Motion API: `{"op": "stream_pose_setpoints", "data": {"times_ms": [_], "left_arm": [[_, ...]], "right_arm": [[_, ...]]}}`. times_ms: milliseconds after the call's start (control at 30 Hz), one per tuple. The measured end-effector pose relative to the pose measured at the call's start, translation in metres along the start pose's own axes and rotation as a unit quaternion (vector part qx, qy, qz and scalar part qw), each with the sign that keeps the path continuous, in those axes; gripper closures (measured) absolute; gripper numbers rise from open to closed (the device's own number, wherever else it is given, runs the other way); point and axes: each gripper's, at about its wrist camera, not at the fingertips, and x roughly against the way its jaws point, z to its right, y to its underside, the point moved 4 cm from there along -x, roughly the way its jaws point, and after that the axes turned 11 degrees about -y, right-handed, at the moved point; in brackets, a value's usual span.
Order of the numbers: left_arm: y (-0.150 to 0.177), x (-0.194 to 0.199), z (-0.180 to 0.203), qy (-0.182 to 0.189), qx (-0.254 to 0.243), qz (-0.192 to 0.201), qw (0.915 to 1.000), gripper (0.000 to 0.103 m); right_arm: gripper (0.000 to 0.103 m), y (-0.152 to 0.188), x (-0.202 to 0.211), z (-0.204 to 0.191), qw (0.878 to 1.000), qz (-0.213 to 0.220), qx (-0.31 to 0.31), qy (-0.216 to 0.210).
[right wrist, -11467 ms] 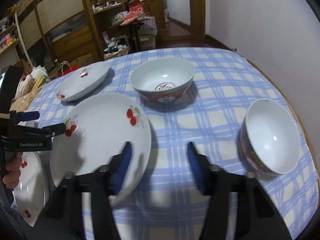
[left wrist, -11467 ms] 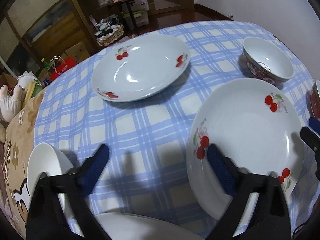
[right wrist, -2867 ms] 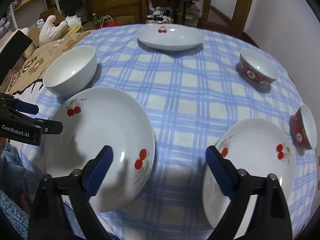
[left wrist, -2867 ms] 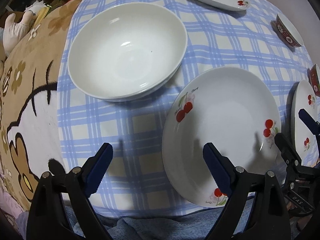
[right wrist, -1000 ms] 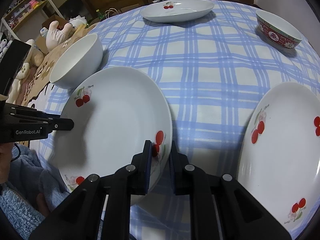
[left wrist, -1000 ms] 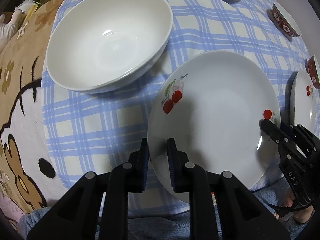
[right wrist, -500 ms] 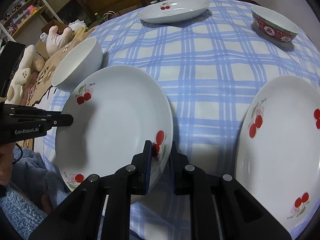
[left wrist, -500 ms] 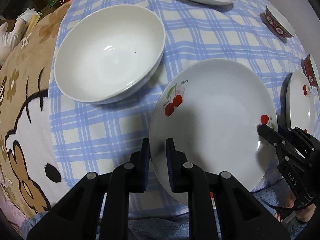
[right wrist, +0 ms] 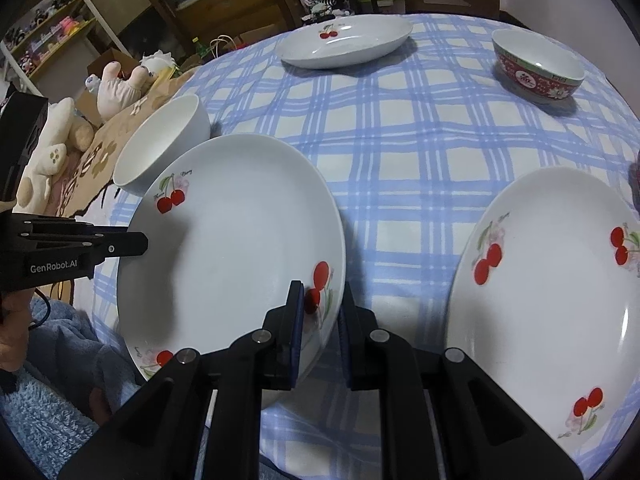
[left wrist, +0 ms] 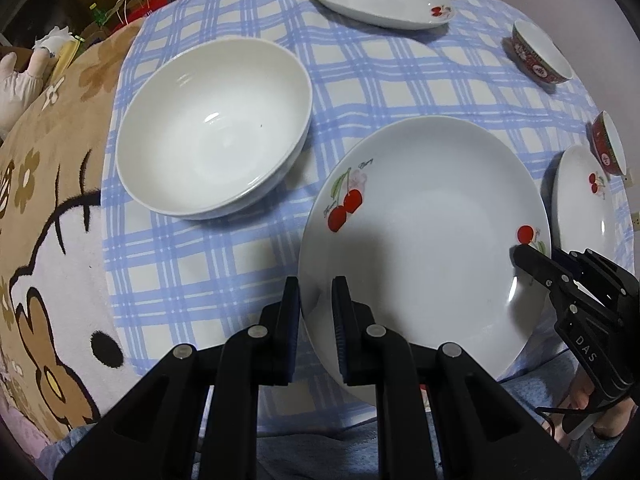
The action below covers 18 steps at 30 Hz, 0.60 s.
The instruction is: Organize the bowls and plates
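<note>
A white plate with red cherries [left wrist: 432,232] hangs just above the near edge of the table, held from both sides. My left gripper [left wrist: 316,292] is shut on its left rim, pointing straight down. My right gripper [right wrist: 320,300] is shut on the opposite rim, beside a cherry print. In each wrist view the other gripper [left wrist: 524,256] [right wrist: 136,242] shows at the plate's far edge. A second cherry plate [right wrist: 552,280] lies on the cloth to the right, and a third [right wrist: 344,46] at the far side. A plain white bowl [left wrist: 212,128] sits left of the held plate.
A blue-checked cloth [right wrist: 400,152] covers the round table. Two red-patterned bowls [left wrist: 538,56] [left wrist: 606,144] stand at the far right. A brown cartoon blanket [left wrist: 40,240] hangs off the left edge, with plush toys [right wrist: 120,80] and shelves behind. Blue fleece clothing [right wrist: 52,420] is below.
The held plate and my left gripper have risen a little, so the white bowl and the cloth look farther off. Both grips stay as they were.
</note>
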Motion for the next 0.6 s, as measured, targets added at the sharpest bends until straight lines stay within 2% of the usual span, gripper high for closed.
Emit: {"op": "stream_pose_setpoints", "data": {"times_ms": [600], "left_arm": [[0.001, 0.058, 0.027, 0.025, 0.019, 0.056, 0.9979, 0.088]], "right_arm": [[0.086, 0.003, 0.056, 0.007, 0.999, 0.036, -0.003, 0.014]]}}
